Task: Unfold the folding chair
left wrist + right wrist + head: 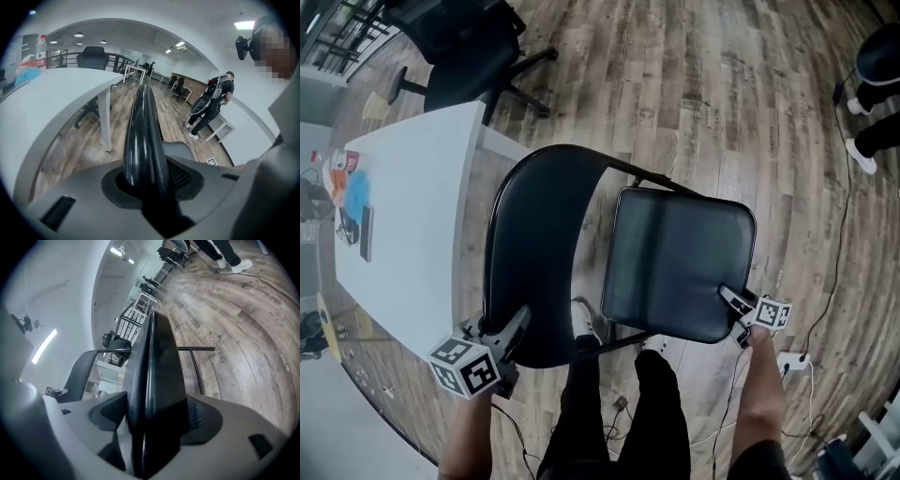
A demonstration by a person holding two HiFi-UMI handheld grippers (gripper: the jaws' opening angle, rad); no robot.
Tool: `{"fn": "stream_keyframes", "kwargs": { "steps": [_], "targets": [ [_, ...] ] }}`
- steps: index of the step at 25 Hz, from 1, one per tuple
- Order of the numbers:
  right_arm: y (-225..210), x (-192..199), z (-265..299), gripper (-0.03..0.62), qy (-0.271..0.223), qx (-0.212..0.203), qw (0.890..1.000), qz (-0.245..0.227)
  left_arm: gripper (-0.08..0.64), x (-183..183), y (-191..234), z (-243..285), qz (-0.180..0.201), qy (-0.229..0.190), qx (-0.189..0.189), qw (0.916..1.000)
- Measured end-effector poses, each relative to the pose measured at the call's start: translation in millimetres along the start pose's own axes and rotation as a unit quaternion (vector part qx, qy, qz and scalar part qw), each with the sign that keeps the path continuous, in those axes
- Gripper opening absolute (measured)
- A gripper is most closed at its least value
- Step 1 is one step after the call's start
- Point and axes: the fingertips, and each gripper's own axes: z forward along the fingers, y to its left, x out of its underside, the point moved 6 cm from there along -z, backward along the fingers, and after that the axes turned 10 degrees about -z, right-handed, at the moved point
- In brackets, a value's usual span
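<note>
1. While we look steeply down from the head view, the white counter point(412, 216) fills the left side. A blue item and a flat dark one lie near its far left edge. A black office chair point(464, 56) stands on the wooden floor point(722, 103) past the counter's end.
2. Our left gripper point(514, 325) reaches in from the lower left, with its marker cube nearest us. Its jaws are about half closed and clamped on the lower rim of the backrest point(520, 281). In the left gripper view the glossy black edge runs straight out from between the pads, which press on both of its faces.
3. The folding chair point(544, 206) stands on the floor close beside the counter's near edge. We cannot tell whether the two touch. Its curved backrest lies on the counter side.
4. Right of the backrest sits the seat point(680, 262), a dark padded square with rounded corners. It is angled away from the backrest, with its broad face turned up toward us.
5. Our right gripper point(733, 302) has the seat's near right corner. Its jaws stand wide yet are closed on the seat. In the right gripper view the thick seat edge fills the gap, with a pad against each face.
6. Our legs, in dark trousers, stand at the lower edge between the two grippers.
7. Further right, a white power strip point(794, 363) lies on the floor with a thin cable trailing away. At the far right edge we see another person's shoes point(862, 155).
</note>
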Motion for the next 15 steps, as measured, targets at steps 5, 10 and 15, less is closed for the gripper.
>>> {"fn": "stream_keyframes", "kwargs": {
  "steps": [5, 10, 15],
  "targets": [
    [-29, 4, -2, 0.331, -0.004, -0.019, 1.000, 0.023, 0.120, 9, -29, 15, 0.027, 0.000, -0.008, 0.9996],
    [-49, 9, -4, 0.366, 0.007, -0.001, 1.000, 0.012, 0.117, 19, -54, 24, 0.023, 0.004, -0.017, 0.9996],
    [-58, 7, 1, 0.394, 0.009, 0.000, 1.000, -0.008, 0.110, 22, -69, 29, 0.033, 0.000, -0.019, 0.9993]
  ]
}}
